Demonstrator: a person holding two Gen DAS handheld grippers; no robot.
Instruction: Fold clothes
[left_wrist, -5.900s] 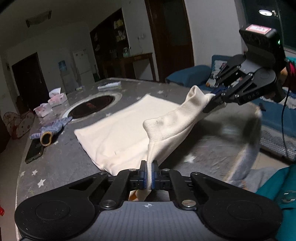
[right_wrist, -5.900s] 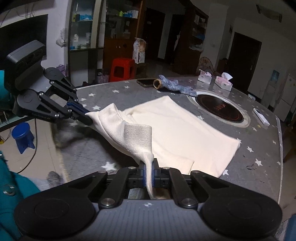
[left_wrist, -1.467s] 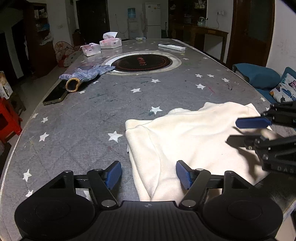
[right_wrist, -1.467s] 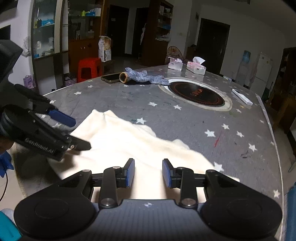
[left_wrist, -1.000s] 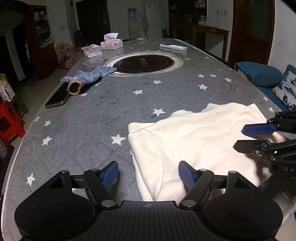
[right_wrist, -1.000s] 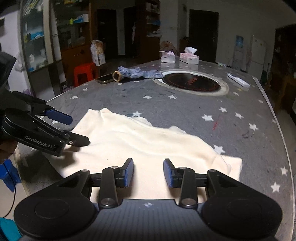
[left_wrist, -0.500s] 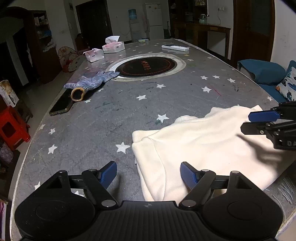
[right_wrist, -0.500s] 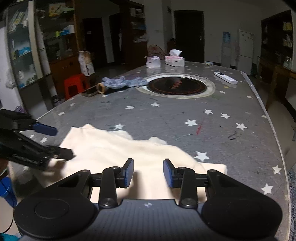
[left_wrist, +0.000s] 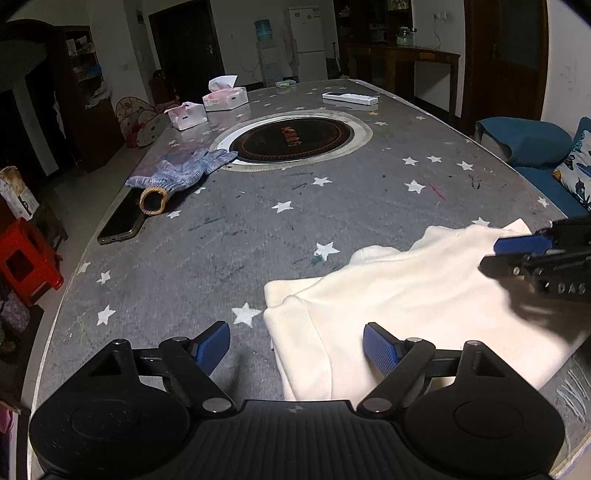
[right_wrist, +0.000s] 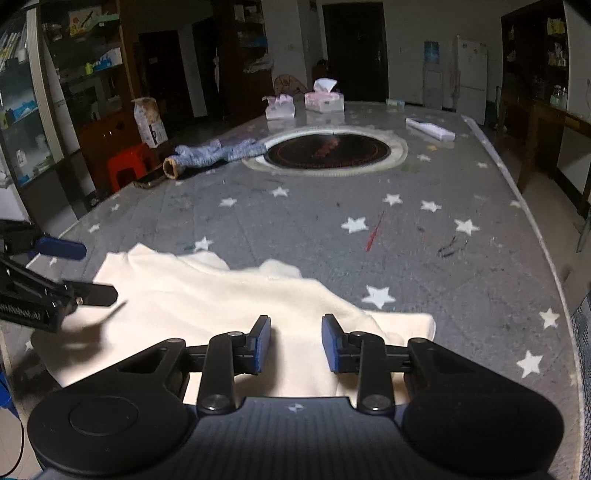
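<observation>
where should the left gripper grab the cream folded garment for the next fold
Probably the near-left corner of the cream folded garment, where the layered edges meet. It lies flat on the grey star-patterned table cover, so come from the left, low, sliding one finger under. The left gripper is opening, nothing between its jaws.

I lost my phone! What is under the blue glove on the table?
A dark phone lies partly under the blue glove, near its tan cuff, on the grey star-patterned table. The phone's far end is covered by the glove, so that part cannot be seen.

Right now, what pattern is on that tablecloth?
The tablecloth is grey, quilted, dotted with white stars; the left wrist view shows it best.
</observation>
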